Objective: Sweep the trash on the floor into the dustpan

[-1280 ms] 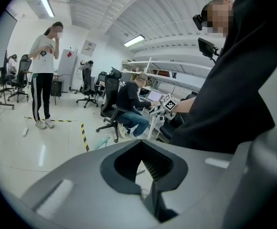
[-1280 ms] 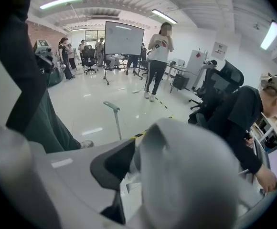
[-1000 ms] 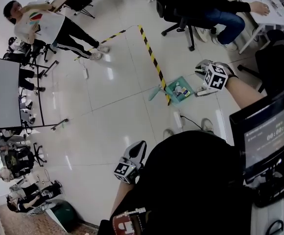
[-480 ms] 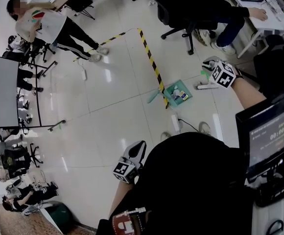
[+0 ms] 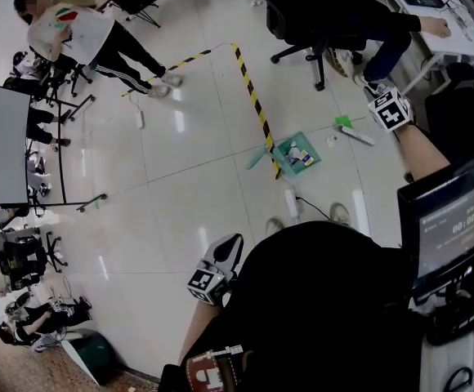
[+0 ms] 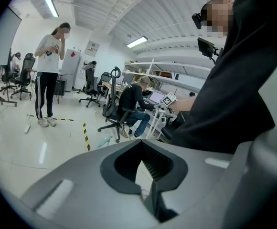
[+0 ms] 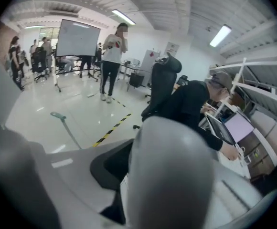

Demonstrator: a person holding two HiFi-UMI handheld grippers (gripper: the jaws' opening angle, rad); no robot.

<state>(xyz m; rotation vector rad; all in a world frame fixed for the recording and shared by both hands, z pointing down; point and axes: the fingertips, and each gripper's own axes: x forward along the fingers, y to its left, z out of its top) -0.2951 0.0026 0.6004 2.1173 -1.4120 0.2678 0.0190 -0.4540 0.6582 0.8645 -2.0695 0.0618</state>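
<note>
Dustpan [image 5: 313, 162], frame centre, is holding scraps; right gripper [image 5: 386, 104] is clamping the broom [image 5: 358, 135], left gripper [image 5: 225, 253] idling closed, empty; next stroke is likely needing 1 white scrap [image 5: 329, 140] pushed leftward.

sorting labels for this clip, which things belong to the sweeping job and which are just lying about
Job: teal plastic dustpan, green-headed white broom, small pale floor scrap.
Lying about: white power strip, yellow-black floor tape, grey whiteboard.
</note>
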